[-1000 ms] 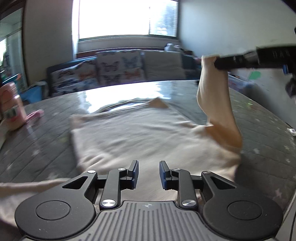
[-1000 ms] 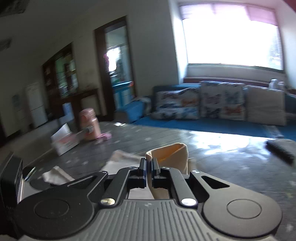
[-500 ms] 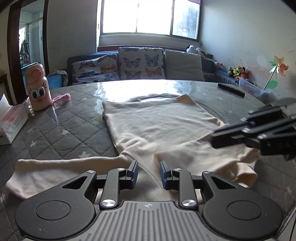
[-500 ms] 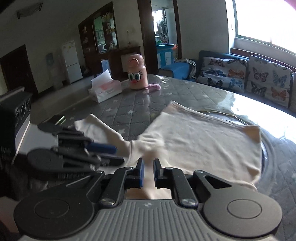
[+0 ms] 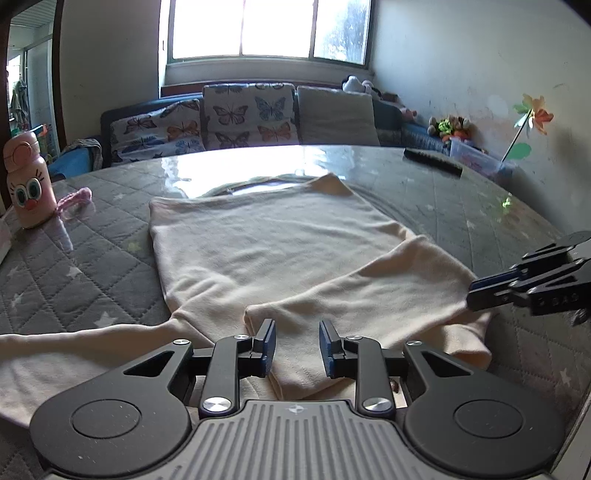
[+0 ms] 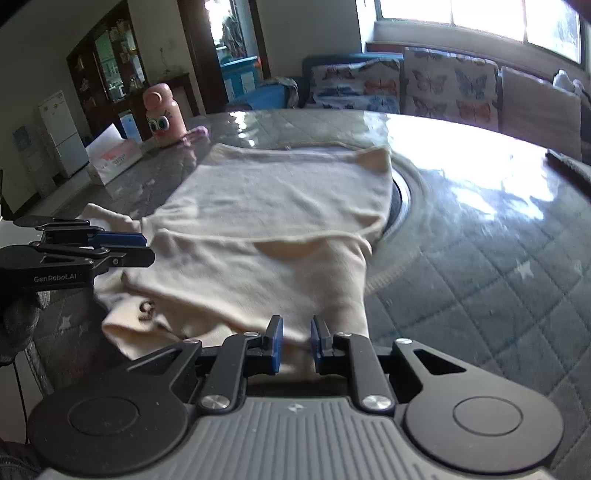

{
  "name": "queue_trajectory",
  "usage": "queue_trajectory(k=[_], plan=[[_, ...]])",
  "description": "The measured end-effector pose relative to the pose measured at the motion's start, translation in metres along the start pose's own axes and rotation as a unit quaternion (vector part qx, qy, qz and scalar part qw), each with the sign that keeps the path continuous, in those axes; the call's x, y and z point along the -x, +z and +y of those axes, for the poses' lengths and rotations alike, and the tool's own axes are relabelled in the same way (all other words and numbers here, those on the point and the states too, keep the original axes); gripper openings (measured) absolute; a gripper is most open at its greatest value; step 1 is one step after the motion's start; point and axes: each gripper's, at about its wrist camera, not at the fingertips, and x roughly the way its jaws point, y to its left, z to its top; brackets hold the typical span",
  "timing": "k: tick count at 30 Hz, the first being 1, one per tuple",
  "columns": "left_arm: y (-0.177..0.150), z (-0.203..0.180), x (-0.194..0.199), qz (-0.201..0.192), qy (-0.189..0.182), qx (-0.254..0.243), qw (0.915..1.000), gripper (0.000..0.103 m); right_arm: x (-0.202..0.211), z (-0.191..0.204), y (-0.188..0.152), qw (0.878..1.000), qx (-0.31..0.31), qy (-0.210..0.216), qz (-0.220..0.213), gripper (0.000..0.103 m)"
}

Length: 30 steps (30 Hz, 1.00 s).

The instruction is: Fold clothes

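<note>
Left gripper [image 5: 297,343] low over near edge of cream shirt [image 5: 266,236]; fingers [image 5: 267,341] stand a narrow gap apart, nothing pinched, cloth visible beneath the gap only

Right gripper [image 6: 295,341]: fingers have just been opening, now a slim gap; shirt cloth lies under and in front of them, pads not pressing on it. In left wrist view the same gripper enters from the right edge, tips at the shoulder end of the folded sleeve; contact there cannot be told

Shirt lies flat on grey quilted tabletop [image 5: 74,258], hem end far, toward window. Right sleeve [image 5: 369,295] folded across the near part of the body, cuff end just ahead of left gripper. Other sleeve [image 5: 74,350] stretches out flat to the left, unfolded

Mid distance, left: pink cartoon-face bottle [image 5: 27,181] upright on tabletop, pink cord [image 5: 74,197] just beside it. Tissue box [image 6: 114,157] near the bottle in right wrist view. Black remote [image 5: 432,162] at far right of tabletop, well apart from shirt

Beyond: sofa with butterfly cushions [image 5: 247,118], bright window [image 5: 266,29] behind
</note>
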Motion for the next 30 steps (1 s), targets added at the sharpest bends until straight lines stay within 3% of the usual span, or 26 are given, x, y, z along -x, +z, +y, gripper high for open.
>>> queue_trajectory(k=[7,15,20,25,30], plan=[[-0.002,0.005,-0.006,0.012,0.009,0.002,0.9999,0.028,0.002,-0.010,0.026,0.999,0.010,0.001,-0.035,0.017],[-0.001,0.008,-0.009,0.018,0.015,0.007,0.9997,0.028,-0.049,-0.025,0.048,1.000,0.003,-0.004,-0.021,0.015],[0.003,0.009,-0.005,0.013,0.016,0.005,0.9998,0.028,-0.042,-0.036,0.054,0.999,-0.015,0.008,-0.036,0.015],[0.011,0.003,-0.001,-0.004,0.006,-0.001,1.0000,0.028,-0.022,-0.040,0.048,0.999,-0.008,0.011,-0.030,0.016],[0.008,-0.002,-0.009,0.007,0.000,-0.012,0.9999,0.028,-0.018,-0.028,0.023,1.000,0.008,0.017,0.001,0.015]])
